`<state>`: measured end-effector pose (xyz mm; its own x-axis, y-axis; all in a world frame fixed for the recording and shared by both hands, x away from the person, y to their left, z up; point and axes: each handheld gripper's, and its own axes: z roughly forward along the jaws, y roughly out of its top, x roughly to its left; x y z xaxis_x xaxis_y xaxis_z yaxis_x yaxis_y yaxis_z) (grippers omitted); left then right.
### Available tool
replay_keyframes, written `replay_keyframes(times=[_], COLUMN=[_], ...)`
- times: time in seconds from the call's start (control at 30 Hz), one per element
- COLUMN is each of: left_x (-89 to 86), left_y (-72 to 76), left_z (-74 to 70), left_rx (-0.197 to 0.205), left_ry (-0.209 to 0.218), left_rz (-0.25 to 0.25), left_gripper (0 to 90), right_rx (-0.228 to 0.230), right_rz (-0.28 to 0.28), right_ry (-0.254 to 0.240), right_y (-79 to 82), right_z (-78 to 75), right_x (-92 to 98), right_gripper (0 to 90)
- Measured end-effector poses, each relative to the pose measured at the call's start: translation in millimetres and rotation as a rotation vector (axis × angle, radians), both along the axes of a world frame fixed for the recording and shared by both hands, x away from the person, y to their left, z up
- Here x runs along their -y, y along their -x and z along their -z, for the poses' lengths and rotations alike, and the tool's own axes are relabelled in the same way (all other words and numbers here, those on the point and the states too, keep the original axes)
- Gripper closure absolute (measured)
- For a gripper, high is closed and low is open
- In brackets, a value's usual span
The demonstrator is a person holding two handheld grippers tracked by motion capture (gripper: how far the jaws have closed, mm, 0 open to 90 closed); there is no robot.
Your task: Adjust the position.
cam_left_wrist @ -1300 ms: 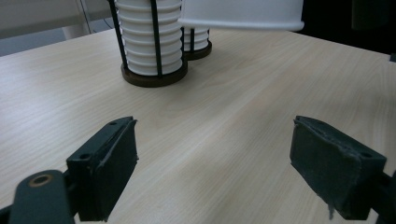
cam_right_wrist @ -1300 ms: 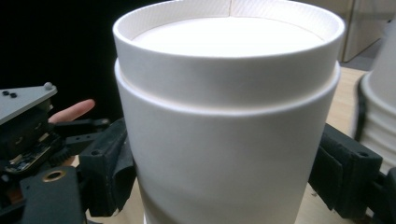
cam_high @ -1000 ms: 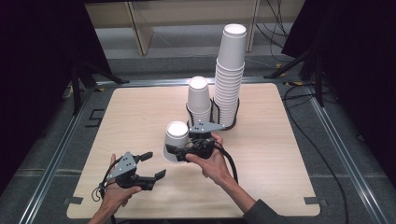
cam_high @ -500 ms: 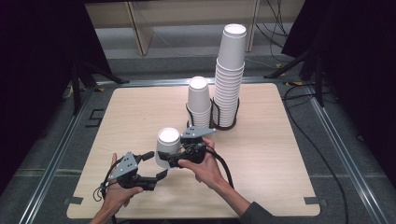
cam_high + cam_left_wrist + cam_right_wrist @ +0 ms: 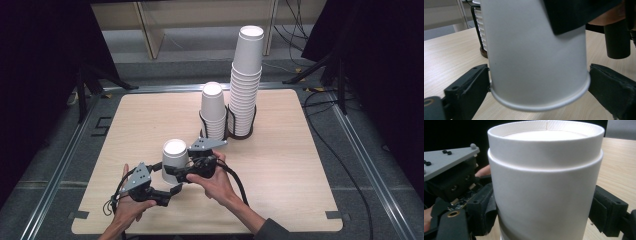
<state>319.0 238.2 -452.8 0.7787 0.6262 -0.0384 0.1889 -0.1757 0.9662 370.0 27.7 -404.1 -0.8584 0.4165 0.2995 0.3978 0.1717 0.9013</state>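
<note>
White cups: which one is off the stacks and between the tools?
The lone upside-down cup near the front edge, between both tools; the rest are nested in two stacks behind.

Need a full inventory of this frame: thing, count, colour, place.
Held cup: one, white, upside down, near table edge, between both grippers.
Tall cup stack: one, white, table's far middle, in black holder.
Short cup stack: one, white, left of the tall one, in black holder.
Table: one, light wood.
Left gripper: black, jaws just opened, flanking cup rim.
Right gripper: black, jaws clamped on cup.
</note>
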Motion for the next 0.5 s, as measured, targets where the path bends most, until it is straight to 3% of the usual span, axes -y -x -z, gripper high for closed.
replay_keyframes(times=[0.03, 0.1, 0.23, 0.33, 0.5], left_x=[0.0, -0.6, -0.6, -0.7, 0.6], left_y=[-0.1, -0.9, -1.5, -1.4, -1.5], left_z=[-0.1, -0.1, -0.1, -0.6, -0.1], left_rx=[-0.005, -0.018, -0.017, -0.035, -0.025], left_ry=[0.004, 0.012, 0.019, 0.023, 0.034], left_rz=[-0.001, -0.001, 0.001, -0.007, 0.002], left_gripper=[2.2, 1.4, 0.5, 0.3, 1.1], right_rx=[0.012, -0.009, 0.019, -0.015, 0.005], right_rz=[-0.005, -0.013, -0.015, -0.017, -0.033], right_ry=[-0.004, -0.02, -0.019, -0.019, -0.032], right_y=[0.0, 2.3, 4.1, 6.9, 6.8], right_z=[0.6, 0.3, 0.8, 0.4, 1.6], right_x=[-0.9, -2.9, -5.7, -6.1, -7.7], right_gripper=[19.2, 19.2, 19.2, 19.2, 19.1])
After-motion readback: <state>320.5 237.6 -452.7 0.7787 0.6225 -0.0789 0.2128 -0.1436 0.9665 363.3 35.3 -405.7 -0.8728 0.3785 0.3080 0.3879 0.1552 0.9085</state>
